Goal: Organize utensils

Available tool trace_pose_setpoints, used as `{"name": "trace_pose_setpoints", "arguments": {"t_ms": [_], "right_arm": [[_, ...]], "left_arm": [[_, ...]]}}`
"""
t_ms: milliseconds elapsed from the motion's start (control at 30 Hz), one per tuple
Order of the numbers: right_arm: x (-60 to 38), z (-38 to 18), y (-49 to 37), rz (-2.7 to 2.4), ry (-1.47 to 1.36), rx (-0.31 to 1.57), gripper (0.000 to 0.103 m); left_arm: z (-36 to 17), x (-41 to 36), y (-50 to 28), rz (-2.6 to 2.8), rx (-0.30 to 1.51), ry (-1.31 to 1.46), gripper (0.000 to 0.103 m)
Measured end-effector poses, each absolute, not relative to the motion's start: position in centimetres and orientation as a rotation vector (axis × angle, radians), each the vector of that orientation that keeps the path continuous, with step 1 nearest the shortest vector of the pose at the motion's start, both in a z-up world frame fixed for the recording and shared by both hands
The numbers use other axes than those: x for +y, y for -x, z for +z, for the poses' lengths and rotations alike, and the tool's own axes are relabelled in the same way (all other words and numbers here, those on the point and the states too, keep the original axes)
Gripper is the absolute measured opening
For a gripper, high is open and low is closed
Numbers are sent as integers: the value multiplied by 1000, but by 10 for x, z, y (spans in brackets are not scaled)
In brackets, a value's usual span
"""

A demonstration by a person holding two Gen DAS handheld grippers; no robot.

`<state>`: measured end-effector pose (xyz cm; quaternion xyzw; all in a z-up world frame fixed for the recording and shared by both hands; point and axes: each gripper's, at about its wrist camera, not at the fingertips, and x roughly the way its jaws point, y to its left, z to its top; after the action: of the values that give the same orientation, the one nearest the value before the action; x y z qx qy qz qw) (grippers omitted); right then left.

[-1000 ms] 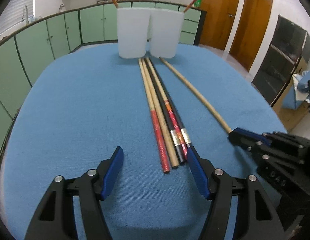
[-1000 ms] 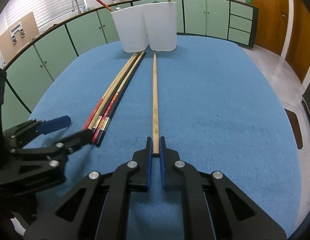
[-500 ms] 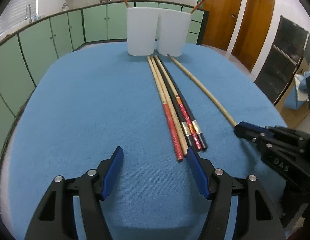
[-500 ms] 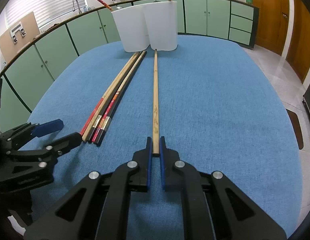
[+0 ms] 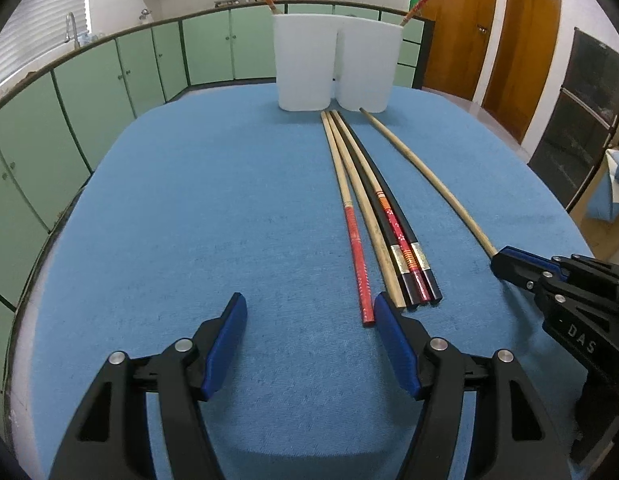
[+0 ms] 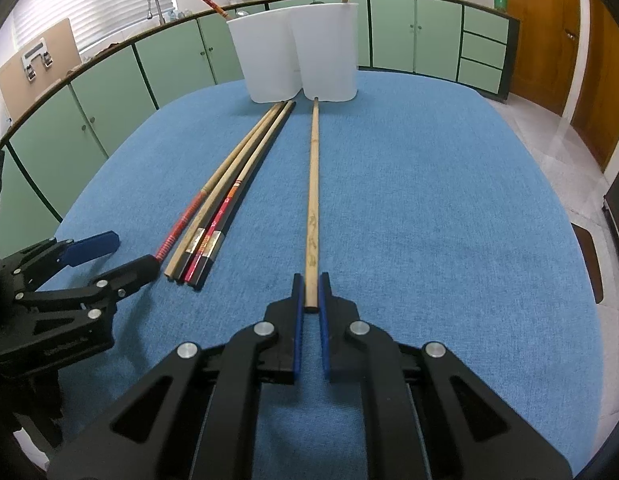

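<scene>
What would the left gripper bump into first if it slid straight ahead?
Probably the red patterned chopstick: its near end lies just inside the open left gripper's right finger. Otherwise, only blue tablecloth ahead.

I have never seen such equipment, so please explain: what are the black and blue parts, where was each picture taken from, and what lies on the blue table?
There is no robot here. A person holds one two-finger claw in each hand, and a wide-angle camera on each claw looks forward along its fingers. One picture comes from the left claw, which is open over the blue table and holds nothing. The other comes from the right claw, shut on the near end of a single pale wooden chopstick. To its left, a bundle of chopsticks lies side by side: one red-handled, one plain, the rest dark with decoration. At the far end stand two white containers, each with one chopstick inside.
</scene>
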<state>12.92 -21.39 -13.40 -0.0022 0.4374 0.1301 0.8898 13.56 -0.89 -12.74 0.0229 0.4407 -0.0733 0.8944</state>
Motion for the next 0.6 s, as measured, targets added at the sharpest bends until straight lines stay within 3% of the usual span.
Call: {"name": "trace_pose_setpoints", "arguments": {"t_ms": [167,233,300,400,600], "right_arm": [[-212,-135,-130,277,-4,912,9],[-214,-135,-131,283,-13,913,9],[-216,-135,-131,285,-20,913,7],[-217,-135,-131,286,-26,911,7],[-214,-132,-125,280,-5,891,6]], "left_arm": [[-127,-12,-137,-137,915,-57,61],[-126,-13,-136,-149,909,-50,46],[-125,-16,-136,-166,904,-45,23],[-125,-22,-135,-191,901,-53,6],[-124,-20,-134,-194,897,-27,6]]}}
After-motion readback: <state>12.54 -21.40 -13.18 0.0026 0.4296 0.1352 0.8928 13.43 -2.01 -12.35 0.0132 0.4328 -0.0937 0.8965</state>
